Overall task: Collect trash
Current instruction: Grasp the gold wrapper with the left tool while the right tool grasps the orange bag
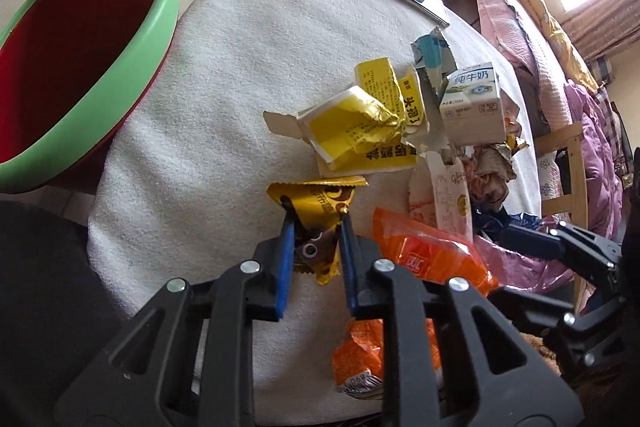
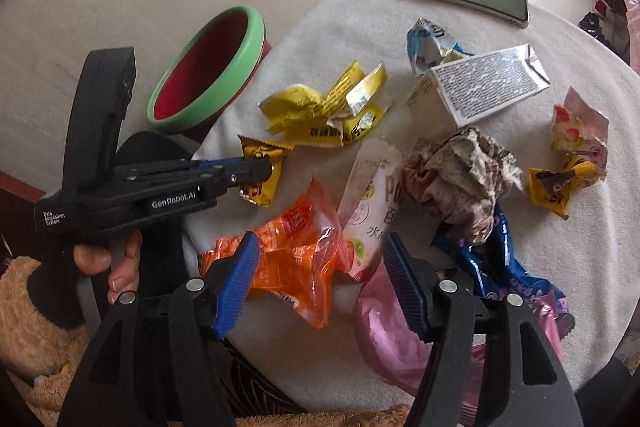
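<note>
- My left jaws (image 1: pixel 314 223) are shut on a small yellow snack wrapper (image 1: pixel 316 205); the bin (image 1: pixel 132 39), at ten o'clock, looks empty inside
- My right jaws (image 2: pixel 320 279) stand half open over the orange wrapper (image 2: pixel 292 251), not pressing it
- Most trash lies on the bench (image 2: pixel 328 27): milk carton (image 1: pixel 474 103) reads "纯牛奶"; left tool says "GenRobot.AI"

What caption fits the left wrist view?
Left hand-held gripper shut on a gold wrapper, green-rimmed bin to the left, more trash on the white cloth.
</note>
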{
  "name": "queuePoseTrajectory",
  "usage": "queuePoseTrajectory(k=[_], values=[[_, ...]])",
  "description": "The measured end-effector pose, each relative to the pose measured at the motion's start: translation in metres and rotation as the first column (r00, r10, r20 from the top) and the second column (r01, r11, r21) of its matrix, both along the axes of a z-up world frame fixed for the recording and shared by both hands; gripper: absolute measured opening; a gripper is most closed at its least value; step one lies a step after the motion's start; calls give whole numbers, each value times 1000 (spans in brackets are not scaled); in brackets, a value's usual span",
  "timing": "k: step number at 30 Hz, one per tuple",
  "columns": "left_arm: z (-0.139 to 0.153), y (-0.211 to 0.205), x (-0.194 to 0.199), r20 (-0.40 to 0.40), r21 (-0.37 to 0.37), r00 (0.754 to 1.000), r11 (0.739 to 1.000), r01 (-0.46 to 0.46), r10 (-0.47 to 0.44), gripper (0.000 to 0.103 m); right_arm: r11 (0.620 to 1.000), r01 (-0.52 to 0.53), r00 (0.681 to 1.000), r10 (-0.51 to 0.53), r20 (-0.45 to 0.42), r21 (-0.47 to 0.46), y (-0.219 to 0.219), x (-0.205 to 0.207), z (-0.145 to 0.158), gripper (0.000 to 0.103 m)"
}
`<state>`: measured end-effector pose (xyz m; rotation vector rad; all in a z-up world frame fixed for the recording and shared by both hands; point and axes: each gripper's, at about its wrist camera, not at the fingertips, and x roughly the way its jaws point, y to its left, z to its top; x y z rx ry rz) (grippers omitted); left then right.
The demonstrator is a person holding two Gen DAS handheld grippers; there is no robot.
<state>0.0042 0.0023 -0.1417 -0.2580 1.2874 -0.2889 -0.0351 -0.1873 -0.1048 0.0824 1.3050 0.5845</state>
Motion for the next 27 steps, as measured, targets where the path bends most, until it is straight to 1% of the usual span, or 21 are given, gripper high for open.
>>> queuePoseTrajectory(k=[2, 4, 6, 7, 9, 10, 11, 16, 19, 25, 27], values=[[-1, 0, 1, -4, 2, 1000, 1000, 1, -1, 20, 1000, -5, 999, 6, -50, 19, 4, -2, -8, 64], [-1, -2, 1, -6, 4, 1000, 1000, 2, -2, 21, 999, -20, 997, 22, -79, 28, 9, -4, -13, 64], [-2, 1, 1, -8, 0, 1000, 1000, -1, 1, 21, 999, -45, 996, 46, -82, 17, 14, -7, -16, 55], [-2, 1, 2, -10, -1, 1000, 1000, -3, 3, 21, 998, -51, 995, 53, -86, 25, 15, -8, -16, 49], [-4, 2, 2, -14, -4, 1000, 1000, -8, 8, 21, 998, -50, 996, 53, -78, 37, 16, -9, -13, 42], [-5, 3, 2, -16, -5, 1000, 1000, -11, 11, 21, 998, -47, 996, 50, -73, 39, 15, -8, -11, 28], [-5, 3, 2, -19, -6, 1000, 1000, -13, 12, 21, 998, -41, 996, 45, -71, 46, 14, -7, -9, 25], [-6, 7, 2, -21, -10, 999, 1000, -26, 25, 24, 996, -28, 998, 31, -45, 83, 10, -2, 1, 23], [-7, 11, 2, -29, -19, 999, 999, -43, 43, 28, 995, -17, 999, 20, -28, 100, 6, 2, 11, 22], [-7, 13, 2, -29, -22, 998, 999, -49, 48, 41, 991, 57, 998, -61, 29, 121, -14, 18, 35, 22], [-6, 11, 2, -26, -17, 999, 999, -44, 44, 44, 988, 88, 994, -95, 54, 125, -20, 23, 41, 22]])
